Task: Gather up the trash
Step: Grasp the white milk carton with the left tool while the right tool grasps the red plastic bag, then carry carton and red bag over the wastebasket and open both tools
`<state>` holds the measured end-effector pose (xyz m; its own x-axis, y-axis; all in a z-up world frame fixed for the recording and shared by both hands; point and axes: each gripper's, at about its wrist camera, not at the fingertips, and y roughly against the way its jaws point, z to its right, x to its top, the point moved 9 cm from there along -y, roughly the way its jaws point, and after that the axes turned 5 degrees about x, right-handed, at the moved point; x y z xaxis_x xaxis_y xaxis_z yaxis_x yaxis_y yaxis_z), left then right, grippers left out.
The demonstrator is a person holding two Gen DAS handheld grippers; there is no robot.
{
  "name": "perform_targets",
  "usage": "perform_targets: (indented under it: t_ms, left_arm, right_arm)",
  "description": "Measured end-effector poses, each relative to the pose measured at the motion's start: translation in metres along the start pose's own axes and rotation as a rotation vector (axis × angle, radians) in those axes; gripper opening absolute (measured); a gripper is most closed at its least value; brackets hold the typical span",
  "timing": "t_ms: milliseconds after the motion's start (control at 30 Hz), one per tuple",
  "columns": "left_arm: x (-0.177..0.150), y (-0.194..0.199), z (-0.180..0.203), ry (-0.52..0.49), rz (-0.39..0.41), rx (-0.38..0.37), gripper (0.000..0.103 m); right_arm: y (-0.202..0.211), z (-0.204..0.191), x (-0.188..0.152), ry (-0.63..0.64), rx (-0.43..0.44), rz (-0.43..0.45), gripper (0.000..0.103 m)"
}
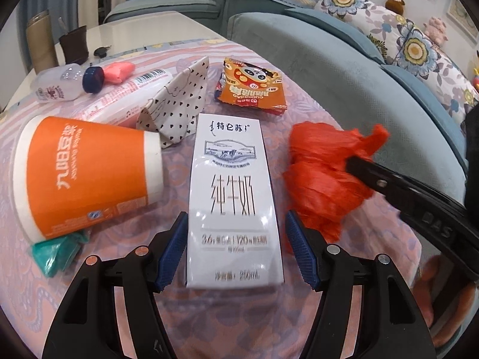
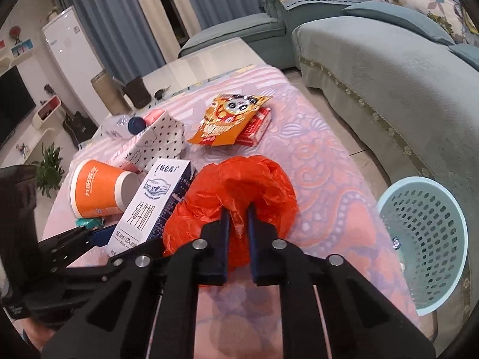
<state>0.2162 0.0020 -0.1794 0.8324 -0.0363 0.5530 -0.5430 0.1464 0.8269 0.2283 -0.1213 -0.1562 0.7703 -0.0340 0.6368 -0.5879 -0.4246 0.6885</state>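
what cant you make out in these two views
- Left wrist view: whether the left gripper pads touch the milk carton; the gaps look slim.
- Right wrist view: what lies in the basket; its mesh wall hides most of the inside.
- Right wrist view: how much of the red plastic bag the right gripper pinches; its fingers cover it.

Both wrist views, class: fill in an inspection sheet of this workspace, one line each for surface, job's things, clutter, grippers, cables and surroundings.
Surface: table under a pink patterned cloth.
Job's things: milk carton lying flat; red plastic bag crumpled beside it; orange paper cup on its side; snack wrapper; mesh waste basket on the floor.
Clutter: heart-print paper box, small bottle.
Grippers: left gripper open, astride the carton; right gripper shut on the bag.
Cables: nothing seen.
Surroundings: blue-green sofa, curtains.
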Motion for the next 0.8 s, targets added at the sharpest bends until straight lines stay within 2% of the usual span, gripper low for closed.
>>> perform_targets:
  t_ms: [167, 300, 533, 633, 800]
  left_arm:
    - [0.005, -0.011, -0.002, 0.003, -0.02, 0.028, 0.06]
    - [0.009, -0.011, 0.002, -0.012, -0.003, 0.038, 0.058]
    - [0.029, 0.027, 0.031, -0.039, 0.124, -0.05, 0.056]
    - [0.05, 0.049, 0.054, -0.055, 0.184, -0.087, 0.056]
    - [0.075, 0.069, 0.106, -0.106, 0.24, -0.155, 0.056]
  right_arm:
    - [0.017, 0.012, 0.004, -0.023, -0.008, 0.037, 0.006]
    - [0.036, 0.019, 0.009, -0.019, -0.025, 0.083, 0.006]
    - [0.075, 0.032, 0.025, -0.021, -0.062, 0.167, 0.006]
    - [0.097, 0.045, 0.033, -0.036, -0.083, 0.213, 0.006]
    - [0.137, 0.082, 0.044, -0.068, -0.159, 0.283, 0.006]
